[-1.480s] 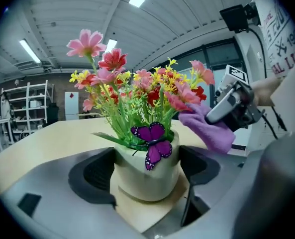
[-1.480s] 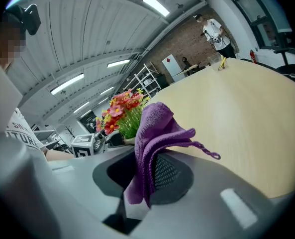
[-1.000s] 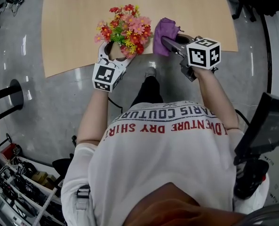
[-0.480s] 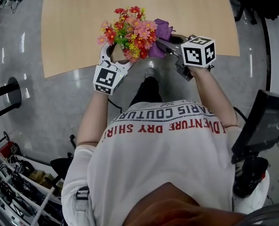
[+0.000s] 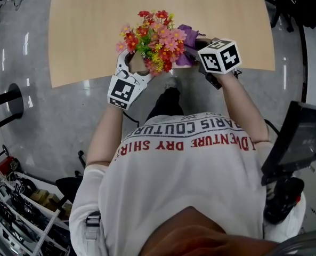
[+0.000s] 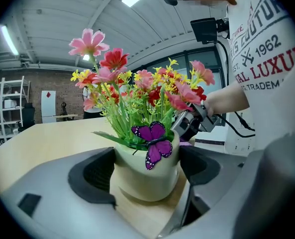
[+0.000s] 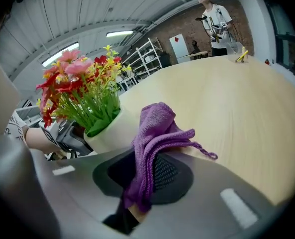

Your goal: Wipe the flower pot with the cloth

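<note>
My left tongs point(image 6: 147, 171) are clamped on the flower pot point(image 6: 137, 183), with a pad against each side. The pot stands on the table point(image 5: 94, 25), close to its 6 o'clock edge in the head view. Red, pink and yellow flowers point(image 5: 155, 33) fill the top, and a purple butterfly point(image 6: 154, 146) hangs at the rim. My right tongs point(image 7: 145, 178) pinch the purple cloth point(image 7: 154, 128), which bunches out past the tips. The cloth is at the pot's 3 o'clock, right up against its pale wall.

Occlusions seen from above.
The flowers point(image 5: 152, 33) hide nearly all the flower pot point(image 6: 146, 176); the cloth point(image 5: 187, 32) shows only a purple edge.
</note>
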